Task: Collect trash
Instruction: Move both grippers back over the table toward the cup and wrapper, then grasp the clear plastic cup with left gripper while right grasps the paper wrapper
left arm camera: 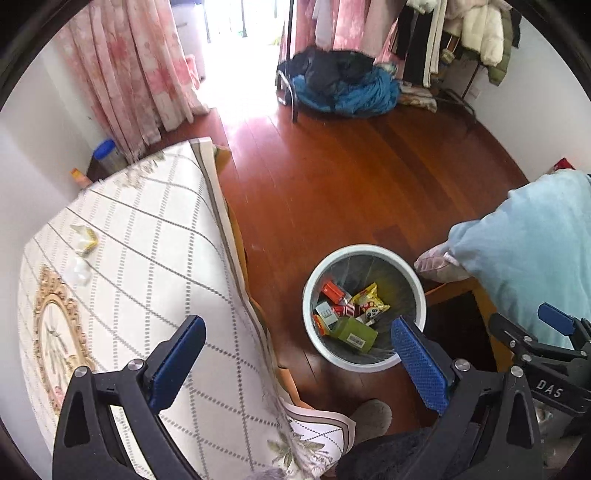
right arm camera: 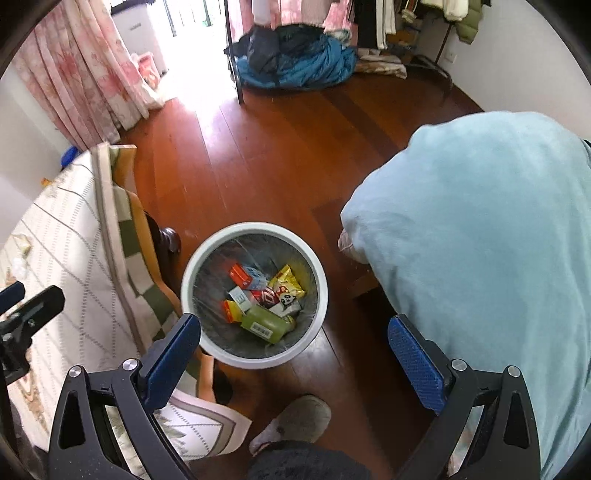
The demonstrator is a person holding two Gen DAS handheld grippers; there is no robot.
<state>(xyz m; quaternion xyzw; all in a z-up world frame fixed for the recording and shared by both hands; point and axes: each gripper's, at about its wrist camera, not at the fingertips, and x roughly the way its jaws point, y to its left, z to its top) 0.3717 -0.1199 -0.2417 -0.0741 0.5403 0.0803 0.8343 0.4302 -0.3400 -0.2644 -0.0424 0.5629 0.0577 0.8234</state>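
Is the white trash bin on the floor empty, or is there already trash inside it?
Not empty: the trash bin holds a green bottle.

The floor is dark red-brown wood in long boards, shiny where strong daylight falls on it. This light comes from a bright opening at the far side of the room. Pink flowered curtains hang to the left of the opening. The walls are plain white. To the right of the opening stands a clothes rack with many hanging coats, and a pile of blue and dark textiles lies below it. On the left, the worktop has a cream cloth with a grey diamond pattern.
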